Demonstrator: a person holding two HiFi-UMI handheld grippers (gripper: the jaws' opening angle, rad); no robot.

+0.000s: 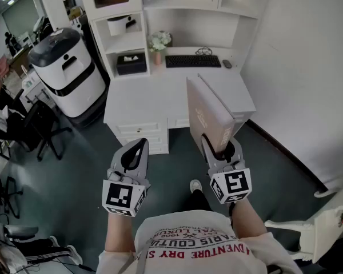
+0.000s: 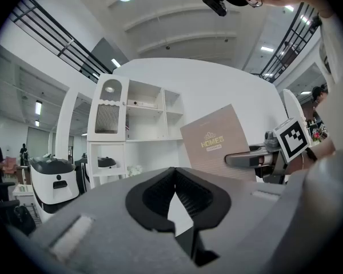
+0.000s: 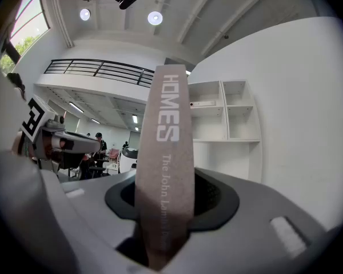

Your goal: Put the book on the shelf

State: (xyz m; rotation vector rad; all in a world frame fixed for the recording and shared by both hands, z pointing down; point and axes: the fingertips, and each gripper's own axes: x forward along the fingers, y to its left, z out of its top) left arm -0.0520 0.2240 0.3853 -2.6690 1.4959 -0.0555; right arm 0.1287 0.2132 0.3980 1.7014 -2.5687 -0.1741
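A tan hardcover book (image 1: 208, 116) marked "HOMES" stands upright in the air in front of the white desk (image 1: 137, 96). My right gripper (image 1: 220, 147) is shut on its lower edge. In the right gripper view the book's spine (image 3: 168, 153) rises between the jaws. The white shelf unit (image 1: 183, 16) with open compartments stands on the desk, ahead of the book. My left gripper (image 1: 138, 145) hovers to the left of the book, shut and holding nothing. In the left gripper view the book's cover (image 2: 217, 141) and the right gripper (image 2: 243, 160) show at the right, the shelf unit (image 2: 143, 119) behind them.
On the desk lie a black keyboard (image 1: 192, 61), a mouse (image 1: 227, 64), a flower vase (image 1: 159, 41) and a dark tissue box (image 1: 131, 64). A white and black machine (image 1: 66, 67) stands left of the desk, near an office chair (image 1: 40, 130). A white wall runs along the right.
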